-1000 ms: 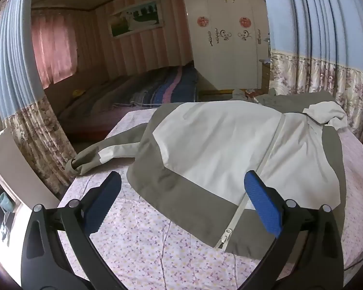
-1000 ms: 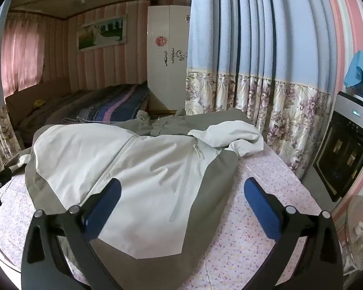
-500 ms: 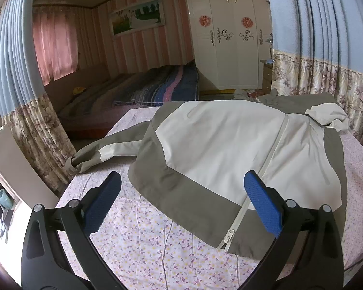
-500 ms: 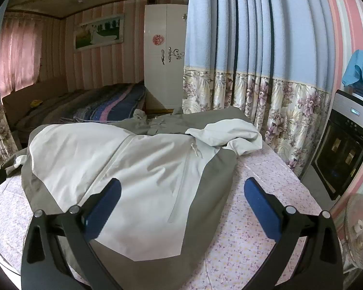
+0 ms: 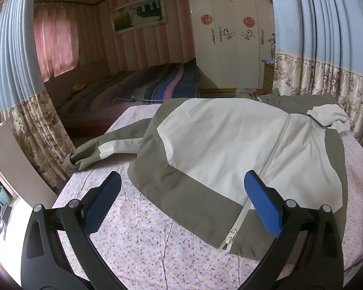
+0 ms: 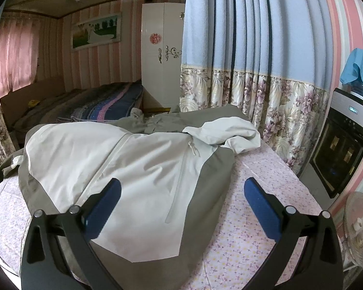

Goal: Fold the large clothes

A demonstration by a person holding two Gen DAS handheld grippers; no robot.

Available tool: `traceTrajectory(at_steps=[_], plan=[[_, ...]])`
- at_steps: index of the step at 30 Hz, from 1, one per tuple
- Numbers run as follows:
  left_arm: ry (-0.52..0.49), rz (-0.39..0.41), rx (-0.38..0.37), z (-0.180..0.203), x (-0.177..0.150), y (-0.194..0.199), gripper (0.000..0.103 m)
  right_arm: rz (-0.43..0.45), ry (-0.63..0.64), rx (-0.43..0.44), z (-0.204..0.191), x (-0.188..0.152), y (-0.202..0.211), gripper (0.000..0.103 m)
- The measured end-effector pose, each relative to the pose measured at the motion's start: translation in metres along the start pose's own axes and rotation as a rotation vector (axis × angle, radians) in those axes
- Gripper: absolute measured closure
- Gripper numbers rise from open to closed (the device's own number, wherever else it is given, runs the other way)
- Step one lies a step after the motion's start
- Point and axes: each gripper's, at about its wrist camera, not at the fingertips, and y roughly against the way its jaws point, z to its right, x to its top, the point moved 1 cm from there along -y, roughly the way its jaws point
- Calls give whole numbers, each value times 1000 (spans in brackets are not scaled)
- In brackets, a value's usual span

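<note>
A large white and olive-grey zip jacket (image 5: 230, 145) (image 6: 123, 166) lies front up on a table covered by a floral cloth (image 5: 142, 244) (image 6: 251, 236). One sleeve (image 5: 104, 147) stretches out to the left, its cuff at the table edge. The white hood (image 6: 227, 133) is bunched at the far right. My left gripper (image 5: 181, 193) hovers open above the jacket's near left hem, holding nothing. Over the lower right front, my right gripper (image 6: 181, 194) is open too and holds nothing. The jacket's other sleeve is hidden.
Blue curtains with floral hems (image 6: 254, 72) hang close behind the table. An oven (image 6: 343, 149) and a fan (image 6: 358, 227) stand to the right. A bed (image 5: 142, 89) and a white wardrobe (image 5: 230, 36) lie beyond. A white board (image 5: 14, 159) leans at left.
Both grippers drifted slightly, so the jacket shifts a little in each view. The jacket itself has not moved and both grippers stay open.
</note>
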Motion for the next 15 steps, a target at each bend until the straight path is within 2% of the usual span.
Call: traceTrajectory(at_steps=[15], plan=[[1,-6,9,-3,-1,-3,3,2,1,-5,-1,-1,-2,2]])
